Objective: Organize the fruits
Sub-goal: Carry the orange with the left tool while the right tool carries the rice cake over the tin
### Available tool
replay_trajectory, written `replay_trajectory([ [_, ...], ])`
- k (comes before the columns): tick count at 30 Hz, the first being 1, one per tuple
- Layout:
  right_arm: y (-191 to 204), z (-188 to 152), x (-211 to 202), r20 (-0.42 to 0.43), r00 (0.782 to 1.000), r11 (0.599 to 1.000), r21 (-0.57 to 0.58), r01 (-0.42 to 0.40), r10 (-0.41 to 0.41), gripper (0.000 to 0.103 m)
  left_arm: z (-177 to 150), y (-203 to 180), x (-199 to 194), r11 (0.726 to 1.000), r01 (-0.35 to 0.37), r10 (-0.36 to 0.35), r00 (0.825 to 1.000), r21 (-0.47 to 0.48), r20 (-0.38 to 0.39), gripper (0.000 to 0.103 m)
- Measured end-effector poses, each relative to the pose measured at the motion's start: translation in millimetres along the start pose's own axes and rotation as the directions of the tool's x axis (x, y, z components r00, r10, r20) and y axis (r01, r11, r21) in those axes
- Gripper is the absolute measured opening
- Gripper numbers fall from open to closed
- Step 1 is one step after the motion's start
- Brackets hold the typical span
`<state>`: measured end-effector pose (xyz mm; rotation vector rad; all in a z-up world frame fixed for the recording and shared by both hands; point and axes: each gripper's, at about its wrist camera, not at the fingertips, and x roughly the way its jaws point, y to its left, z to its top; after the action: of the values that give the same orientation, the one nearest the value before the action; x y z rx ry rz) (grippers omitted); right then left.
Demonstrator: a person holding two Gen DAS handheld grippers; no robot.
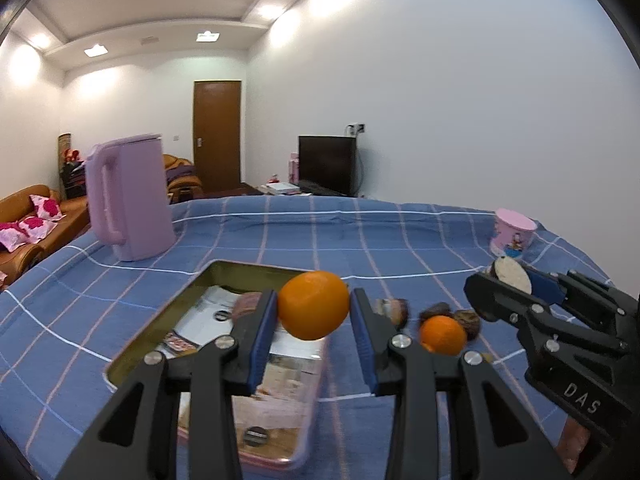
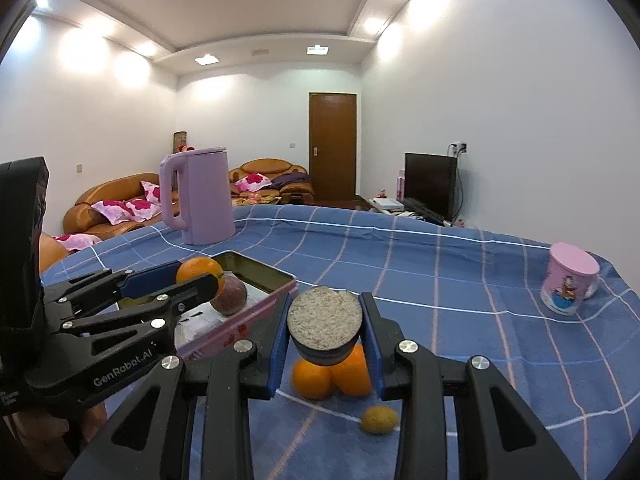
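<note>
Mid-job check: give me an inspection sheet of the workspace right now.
Surface: blue checked cloth, covers the table.
Job's things: orange in the left gripper over the tin tray; cut dark-skinned fruit in the right gripper; two oranges and a small yellow fruit on the cloth; a purple fruit in the tray.
Clutter: lilac kettle, pink cup.
Grippers: both shut on fruit.
Cables: one at the wall socket behind the TV.
Surroundings: sofas, door.
</note>
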<state>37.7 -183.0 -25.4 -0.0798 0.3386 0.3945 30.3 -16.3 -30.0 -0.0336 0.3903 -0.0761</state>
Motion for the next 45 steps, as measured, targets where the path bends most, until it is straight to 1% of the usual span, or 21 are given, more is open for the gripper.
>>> replay_trajectory([
  [12,37,16,42,-0.042,0.996,0.996,-0.031,-0.084,0.082,0.035,2,43,16,0.996,-0.087,0.086,0.995,-0.027,-0.048,0.039],
  [18,51,20,62,-0.061,0.992,0.992,-0.042,-0.116,0.113,0.035,4,62,22,0.993,-0.116,0.114,0.991,-0.033,-0.068,0.039],
  [34,79,15,93,-0.111,0.981,0.985,-0.048,-0.163,0.157,0.035,8,89,42,0.987,-0.158,0.153,0.981,-0.029,-0.122,0.039],
  [45,85,14,104,-0.155,0.974,0.983,-0.055,-0.177,0.167,0.035,4,99,57,0.987,-0.158,0.15,0.973,-0.036,-0.174,0.039],
])
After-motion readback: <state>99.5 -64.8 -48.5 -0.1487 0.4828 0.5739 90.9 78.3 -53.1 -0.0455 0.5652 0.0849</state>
